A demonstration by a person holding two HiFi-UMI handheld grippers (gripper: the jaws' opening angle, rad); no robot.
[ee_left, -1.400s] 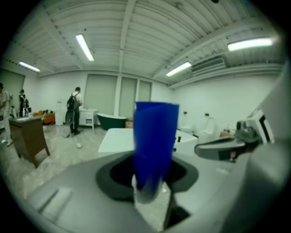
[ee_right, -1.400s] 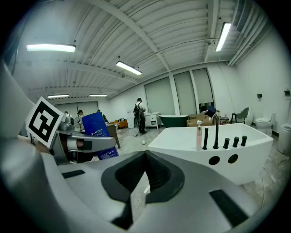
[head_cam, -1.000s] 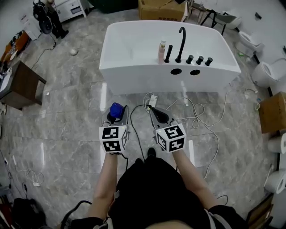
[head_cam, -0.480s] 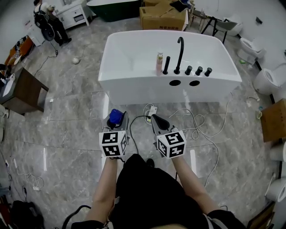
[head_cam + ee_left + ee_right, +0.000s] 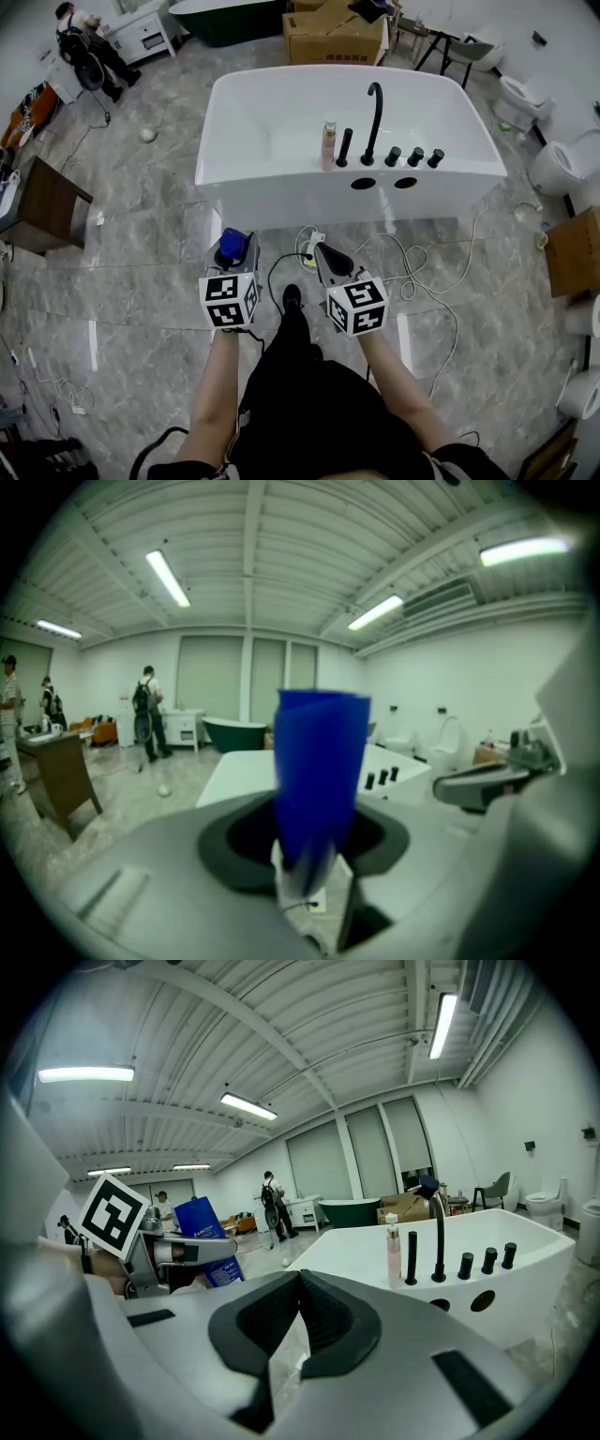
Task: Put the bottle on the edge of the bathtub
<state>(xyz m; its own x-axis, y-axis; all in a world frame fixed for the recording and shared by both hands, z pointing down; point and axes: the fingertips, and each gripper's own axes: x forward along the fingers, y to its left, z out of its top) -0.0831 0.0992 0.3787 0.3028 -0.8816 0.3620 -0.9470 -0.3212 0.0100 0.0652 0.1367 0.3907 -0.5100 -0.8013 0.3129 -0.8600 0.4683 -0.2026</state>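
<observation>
Marble floor (image 5: 141,234), bathtub (image 5: 281,183) well ahead. Left gripper (image 5: 233,259) clamps bottle (image 5: 319,771); right gripper (image 5: 327,257) jaws together, empty. Bottle not yet on bathtub edge: approach, placing left.

Blurry blue bottle (image 5: 322,761), base unseen

Grey marble floor (image 5: 122,244): white bathtub (image 5: 281,187), loose cables (image 5: 412,251), cardboard box (image 5: 323,26).

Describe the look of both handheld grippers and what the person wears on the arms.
Both the left gripper and the right gripper have grey bodies, each topped by a white cube with black square markers. The right one's fingers carry black ribbed pads. The forearms are bare; the clothing is black.
</observation>
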